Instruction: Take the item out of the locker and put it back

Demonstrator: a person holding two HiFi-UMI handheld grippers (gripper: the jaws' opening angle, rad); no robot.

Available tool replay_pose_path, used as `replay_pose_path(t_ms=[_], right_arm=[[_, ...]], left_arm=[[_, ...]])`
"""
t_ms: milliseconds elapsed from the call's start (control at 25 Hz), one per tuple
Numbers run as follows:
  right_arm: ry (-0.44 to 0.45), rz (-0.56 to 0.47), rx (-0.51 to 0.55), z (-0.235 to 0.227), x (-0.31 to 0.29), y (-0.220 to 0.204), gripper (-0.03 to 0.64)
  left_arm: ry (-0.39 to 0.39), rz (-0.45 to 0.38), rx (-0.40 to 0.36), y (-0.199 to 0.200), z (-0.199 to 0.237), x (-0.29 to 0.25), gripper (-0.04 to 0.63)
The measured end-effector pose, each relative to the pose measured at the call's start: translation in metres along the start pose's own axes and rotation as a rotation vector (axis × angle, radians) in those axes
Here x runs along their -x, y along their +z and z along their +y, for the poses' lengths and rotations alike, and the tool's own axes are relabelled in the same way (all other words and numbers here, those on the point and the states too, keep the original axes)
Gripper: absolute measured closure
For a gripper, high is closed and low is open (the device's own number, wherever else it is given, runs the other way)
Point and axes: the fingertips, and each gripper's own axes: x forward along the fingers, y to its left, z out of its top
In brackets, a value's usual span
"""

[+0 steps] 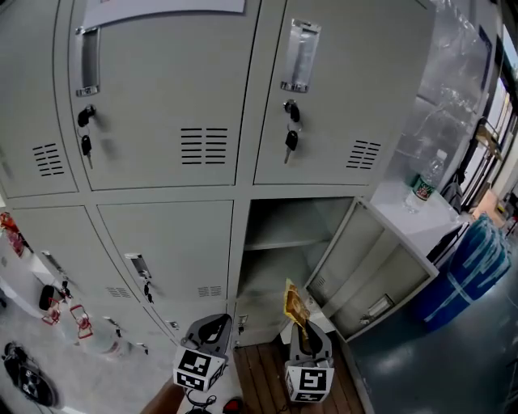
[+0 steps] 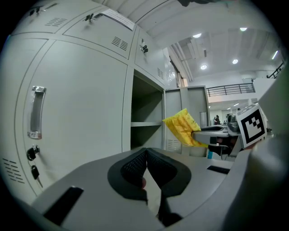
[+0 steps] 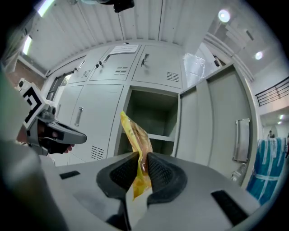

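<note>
Tbh no legible txt anywhere. White sheet [image 1: 162, 6] at the top of the upper-left locker door [image 1: 154, 97] is too cropped/blurry to read. Water bottle [image 1: 424, 182] has a green label, brand unreadable. Yellow packet [image 1: 295, 306] has some print, can't make it out. Left marker cube [image 1: 200, 368] and right marker cube [image 1: 308, 384] = just b/w square patterns, no letters or nos.
</note>
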Motion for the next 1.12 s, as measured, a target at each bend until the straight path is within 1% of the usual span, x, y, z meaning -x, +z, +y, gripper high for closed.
replay_pose_path(t_ms=[120,400,520,880,1120], right_arm=[[0.001,0.009,-0.033,0.002,0.014,-0.011,0.554],[-0.002,0.071,-0.069,0.007,0.035,-0.043,0.554],[0.002,0.084,-0.084,0.009,0.041,-0.052,0.554],[-0.001,0.073,-0.088,0.011,0.05,-0.054,0.554],[-0.002,0.069,-0.086,0.01,0.054,-0.054,0.554]], left_arm=[[-0.011,0.003,-0.005,-0.002,-0.006,0.001,0.572],[-0.024,0.042,0.0,-0.017,-0.015,0.004,0.572],[-0.031,0.041,-0.001,-0.019,-0.019,0.004,0.572],[-0.04,0.045,-0.01,-0.02,-0.025,0.008,0.572],[-0.063,0.048,-0.02,-0.022,-0.032,0.008,0.574]])
